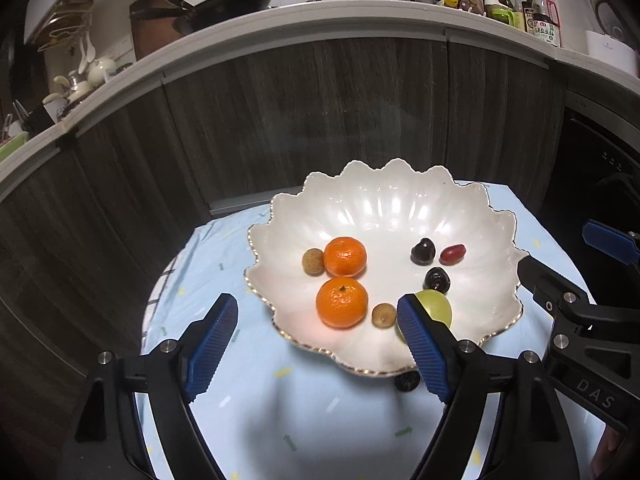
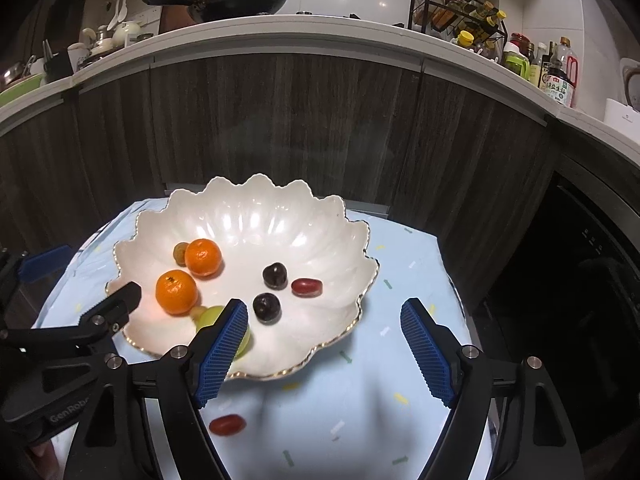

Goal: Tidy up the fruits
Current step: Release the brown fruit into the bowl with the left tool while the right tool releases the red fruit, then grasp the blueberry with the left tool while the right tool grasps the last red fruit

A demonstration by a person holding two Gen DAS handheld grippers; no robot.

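Blue tablecloth [image 2: 360, 380]; bowl [image 2: 280, 208] holds two tangerines [image 2: 176, 292], two cherries [image 2: 267, 308].

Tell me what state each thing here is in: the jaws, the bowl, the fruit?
Left gripper: jaws open, holding nothing.
Right gripper: jaws open, holding nothing.
Bowl: upright on the cloth, partly filled.
Two oranges: whole, in the bowl.
Green fruit: in the bowl, near its front rim.
Red fruit: on the cloth, outside the bowl.

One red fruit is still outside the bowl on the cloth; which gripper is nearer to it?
Right. The right gripper hangs open just above the red fruit; the left gripper hovers open further left, at the bowl.
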